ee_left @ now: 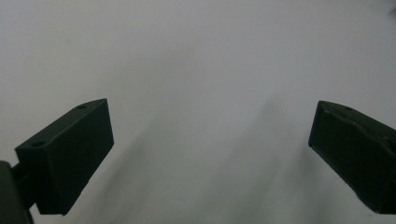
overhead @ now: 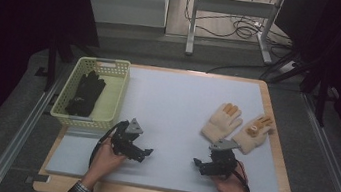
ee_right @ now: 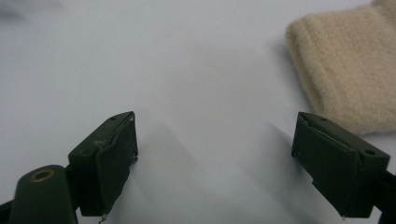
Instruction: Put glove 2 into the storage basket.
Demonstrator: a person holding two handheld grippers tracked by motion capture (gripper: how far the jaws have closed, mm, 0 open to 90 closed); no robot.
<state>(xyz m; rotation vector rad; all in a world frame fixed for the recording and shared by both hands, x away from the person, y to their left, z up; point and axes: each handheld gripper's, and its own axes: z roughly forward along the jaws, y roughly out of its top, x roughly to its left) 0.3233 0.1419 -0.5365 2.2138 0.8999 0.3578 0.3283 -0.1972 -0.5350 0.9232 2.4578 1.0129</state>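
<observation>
1. High view: dim room w/ cables on floor behind; white foam mat (overhead: 177, 107) on wooden table. Yellow basket (overhead: 118, 88) at mat's left edge holds black gloves (overhead: 85, 93). Two cream gloves (overhead: 237, 125) lie at right, near right gripper (overhead: 197, 164). Left gripper (overhead: 148, 152) is well apart from them.
2. Left gripper view: jaws spread wide over bare mat.
3. Right gripper view: jaws wide apart, nothing between; cream glove cuff (ee_right: 345, 70) just beyond.

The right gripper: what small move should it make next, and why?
Probably the right gripper should ease forward to the cuff of the nearer cream glove and close on it. Its jaws stand open, nothing between them, and that cuff lies just ahead. A black glove already lies in the basket.
</observation>
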